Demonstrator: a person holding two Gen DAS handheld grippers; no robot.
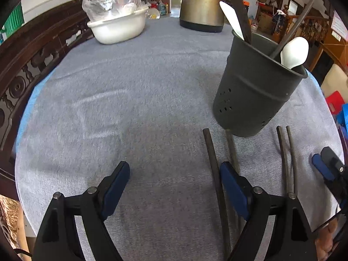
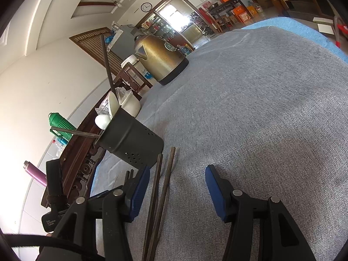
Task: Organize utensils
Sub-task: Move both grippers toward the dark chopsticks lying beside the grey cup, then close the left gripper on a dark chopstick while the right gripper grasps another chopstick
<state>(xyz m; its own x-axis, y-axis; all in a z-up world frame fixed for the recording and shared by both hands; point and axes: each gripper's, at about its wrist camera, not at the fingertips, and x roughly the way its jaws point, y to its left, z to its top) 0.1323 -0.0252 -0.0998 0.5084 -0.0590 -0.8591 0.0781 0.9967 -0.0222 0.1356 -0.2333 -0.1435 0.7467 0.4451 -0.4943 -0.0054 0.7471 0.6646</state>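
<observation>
A dark utensil holder (image 1: 256,84) stands on the grey tablecloth (image 1: 134,100) and holds two white spoons (image 1: 294,52) and dark chopsticks (image 1: 237,6). It also shows in the right wrist view (image 2: 132,143). Two pairs of dark chopsticks lie on the cloth in front of it: one pair (image 1: 215,174) between and under my left gripper's right finger, another pair (image 1: 288,161) further right. My left gripper (image 1: 174,180) is open and empty. My right gripper (image 2: 177,187) is open, with one chopstick pair (image 2: 162,195) lying between its fingers near the left pad.
A brass kettle (image 1: 202,2) stands at the far side of the table. A white bowl (image 1: 117,26) with plastic-wrapped dishes sits far left. A carved dark wood bench back (image 1: 28,69) runs along the table's left edge.
</observation>
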